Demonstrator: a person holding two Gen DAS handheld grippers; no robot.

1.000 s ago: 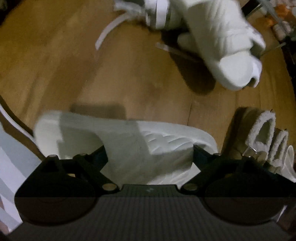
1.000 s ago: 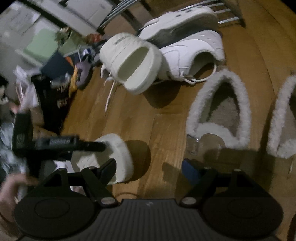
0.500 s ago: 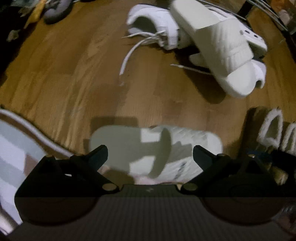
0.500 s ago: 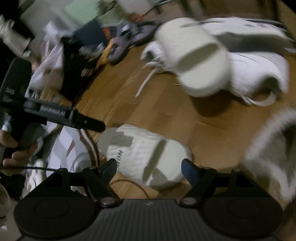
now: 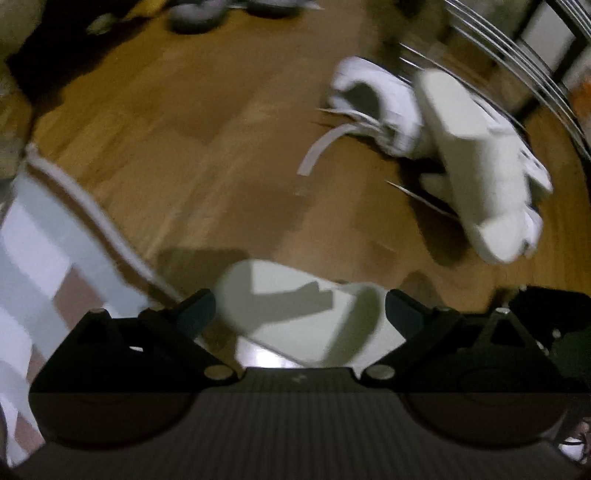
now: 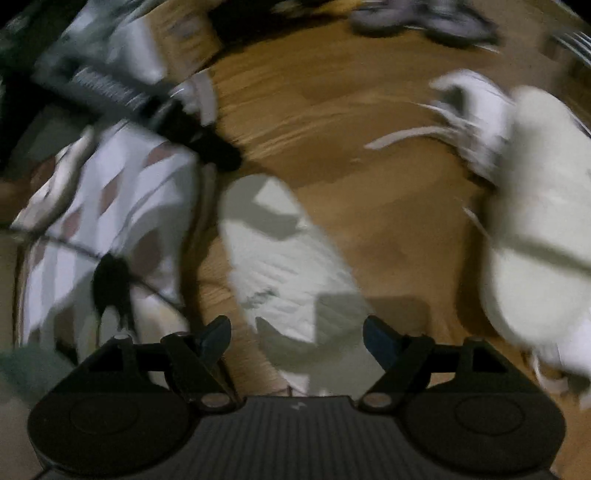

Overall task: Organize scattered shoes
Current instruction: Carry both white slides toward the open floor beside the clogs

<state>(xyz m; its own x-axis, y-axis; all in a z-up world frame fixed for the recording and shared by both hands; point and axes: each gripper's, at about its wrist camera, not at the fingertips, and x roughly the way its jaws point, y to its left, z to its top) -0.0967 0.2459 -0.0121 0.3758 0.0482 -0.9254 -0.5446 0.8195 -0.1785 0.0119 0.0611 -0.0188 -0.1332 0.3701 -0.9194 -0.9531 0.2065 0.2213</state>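
Observation:
A white slide sandal point(image 5: 295, 314) lies flat on the wooden floor. My left gripper point(image 5: 300, 308) hangs over it, wide open, with the sandal in the gap and neither pad pressing on it. In the right wrist view the same sandal point(image 6: 280, 258) runs lengthwise toward my right gripper point(image 6: 297, 334), which is open with the sandal's near end below its fingers. The left gripper point(image 6: 177, 118) shows there as a black tool above the sandal's far end. The matching slide point(image 5: 476, 166) leans on a white sneaker point(image 5: 376, 107) at the right.
A striped cloth point(image 5: 44, 258) covers the floor at the left, close to the sandal. A metal rack point(image 5: 517, 55) stands behind the sneaker pile. Grey slippers point(image 6: 424, 18) and dark clutter sit at the far edge. Bare wood floor point(image 5: 221, 147) lies between.
The left gripper has lifted off the slide, which now looks smaller and lower. The right gripper has rolled and swung from the fluffy slippers over to the slide; the slippers have left its view.

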